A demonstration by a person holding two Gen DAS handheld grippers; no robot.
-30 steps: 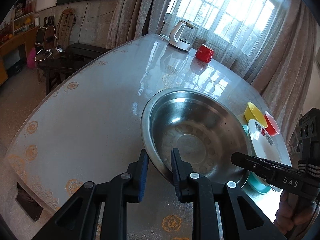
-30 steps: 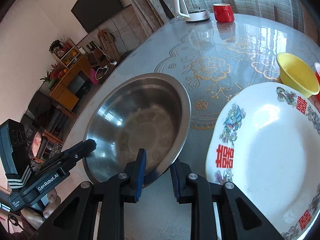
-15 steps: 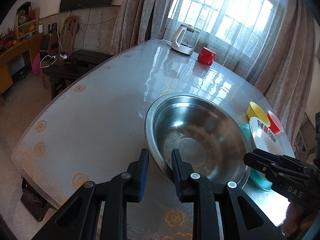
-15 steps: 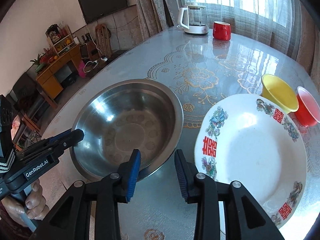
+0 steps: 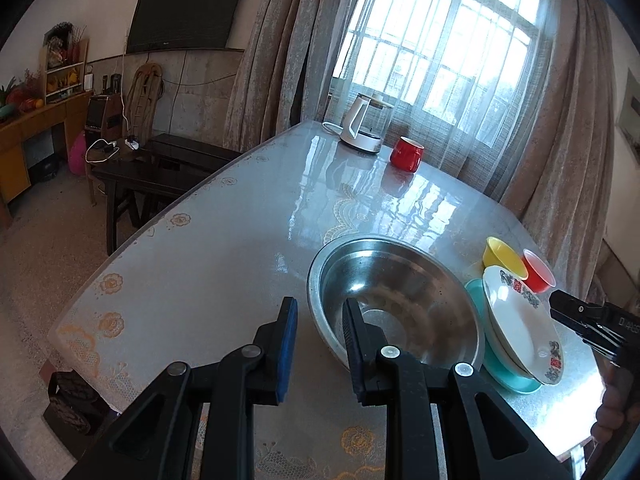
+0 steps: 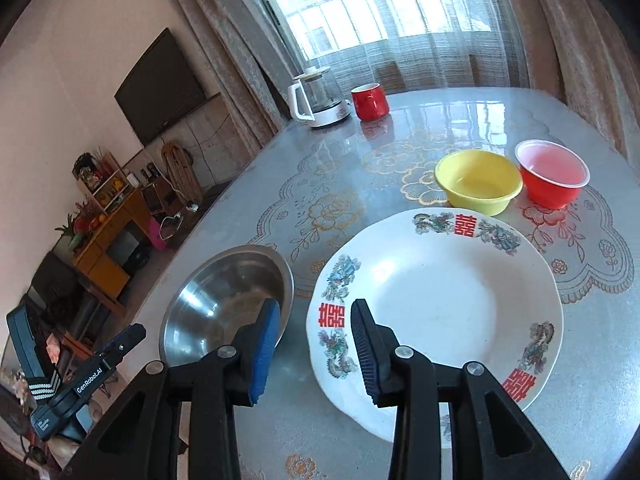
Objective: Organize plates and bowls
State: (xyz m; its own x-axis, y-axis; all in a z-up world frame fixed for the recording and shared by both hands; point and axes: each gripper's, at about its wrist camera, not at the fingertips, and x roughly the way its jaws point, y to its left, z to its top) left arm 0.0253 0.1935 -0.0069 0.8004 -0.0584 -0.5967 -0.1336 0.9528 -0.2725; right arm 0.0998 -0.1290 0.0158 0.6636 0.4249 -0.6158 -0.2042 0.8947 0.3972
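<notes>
Closest to us in the left wrist view, the left gripper (image 5: 318,330) has its jaws parted a little with nothing between the pads; the near rim of the steel bowl (image 5: 394,308) sits just past the tips, apart from them as far as we can tell, though the right finger overlaps the rim in the picture, so don't quote us on that gap. The right gripper (image 6: 314,338) is released too: its jaws have just been opening and hang empty above the bare strip of table (image 6: 240,216) between the steel bowl and the white plate (image 6: 436,308).

The steel bowl stands upright on the table, empty. Just to its right is the white plate with red characters and flowers on its rim, lying on what looks like another white plate, and that stack rests on a teal plate (image 5: 506,376). Behind the plates, the yellow bowl (image 6: 478,182) and the red bowl (image 6: 552,178) stand side by side, about touching.

Way off at the far edge by the window (image 5: 436,60) are a white kettle (image 5: 366,128) and a red mug (image 5: 408,154), near each other. A TV (image 5: 188,10) hangs on the wall to the left.
</notes>
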